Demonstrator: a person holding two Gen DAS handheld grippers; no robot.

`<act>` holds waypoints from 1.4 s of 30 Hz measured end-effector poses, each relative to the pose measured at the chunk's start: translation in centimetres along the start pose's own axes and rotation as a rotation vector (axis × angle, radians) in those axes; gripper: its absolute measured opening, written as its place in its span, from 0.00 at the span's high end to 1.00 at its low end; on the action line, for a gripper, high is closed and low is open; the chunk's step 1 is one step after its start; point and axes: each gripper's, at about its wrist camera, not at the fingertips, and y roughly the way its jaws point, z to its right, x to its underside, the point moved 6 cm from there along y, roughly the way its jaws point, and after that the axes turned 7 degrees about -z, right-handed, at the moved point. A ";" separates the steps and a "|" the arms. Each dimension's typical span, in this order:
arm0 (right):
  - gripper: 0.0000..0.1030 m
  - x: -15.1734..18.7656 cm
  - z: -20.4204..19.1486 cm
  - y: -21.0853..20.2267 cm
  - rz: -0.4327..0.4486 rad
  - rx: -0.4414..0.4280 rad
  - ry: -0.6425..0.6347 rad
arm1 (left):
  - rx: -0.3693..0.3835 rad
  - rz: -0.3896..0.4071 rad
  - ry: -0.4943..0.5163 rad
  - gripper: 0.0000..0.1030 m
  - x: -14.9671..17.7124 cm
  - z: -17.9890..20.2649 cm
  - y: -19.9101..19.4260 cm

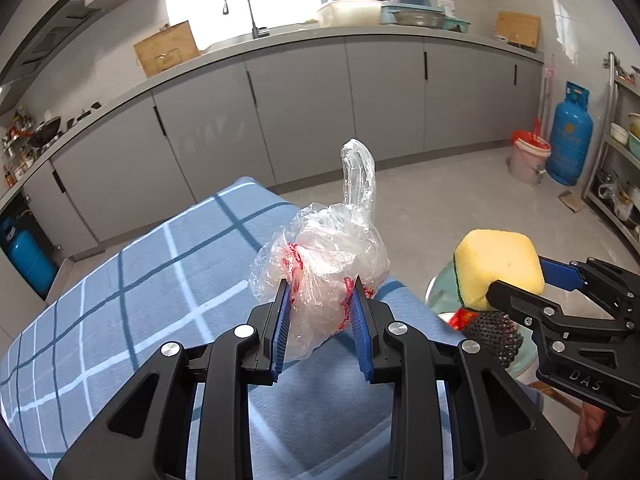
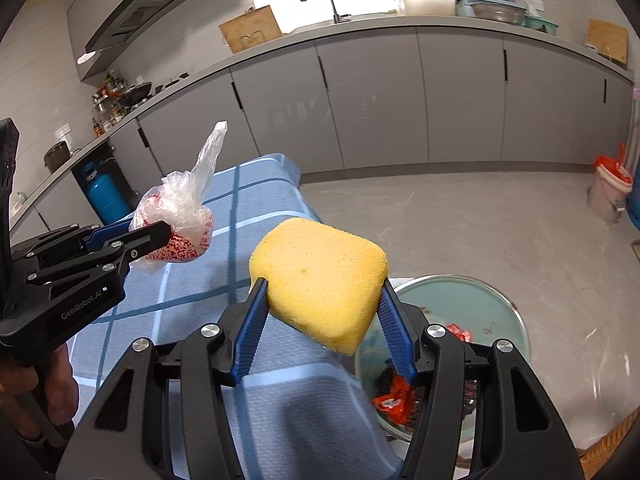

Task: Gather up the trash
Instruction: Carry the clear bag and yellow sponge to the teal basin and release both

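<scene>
My left gripper [image 1: 320,290] is shut on a crumpled clear plastic bag [image 1: 324,256] with red print, held above the blue checked tablecloth [image 1: 140,300]. The same plastic bag [image 2: 180,224] and left gripper [image 2: 160,240] show at the left of the right wrist view. My right gripper [image 2: 324,288] is shut on a yellow sponge [image 2: 320,280] with a green underside. The sponge [image 1: 496,264] hangs over a round glass-rimmed bin [image 2: 480,304] that holds a red wrapper [image 2: 394,398] and dark mesh.
Grey kitchen cabinets [image 1: 304,92] run along the back under a worktop with a tap [image 1: 244,8]. A blue gas cylinder [image 1: 570,136] and a pale bucket [image 1: 528,160] stand on the floor at the right. A metal rack [image 1: 620,140] lines the right wall.
</scene>
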 end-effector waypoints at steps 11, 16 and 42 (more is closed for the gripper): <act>0.46 0.7 3.8 -0.6 -0.006 0.051 0.057 | 0.051 -0.020 0.063 0.72 -0.6 4.0 1.4; 0.46 0.9 5.5 -0.6 -0.010 0.073 0.076 | 0.073 -0.033 0.082 0.72 -0.6 5.5 2.0; 0.46 2.9 12.3 0.1 -0.039 0.163 0.175 | 0.205 -0.118 0.170 0.72 0.4 13.2 6.2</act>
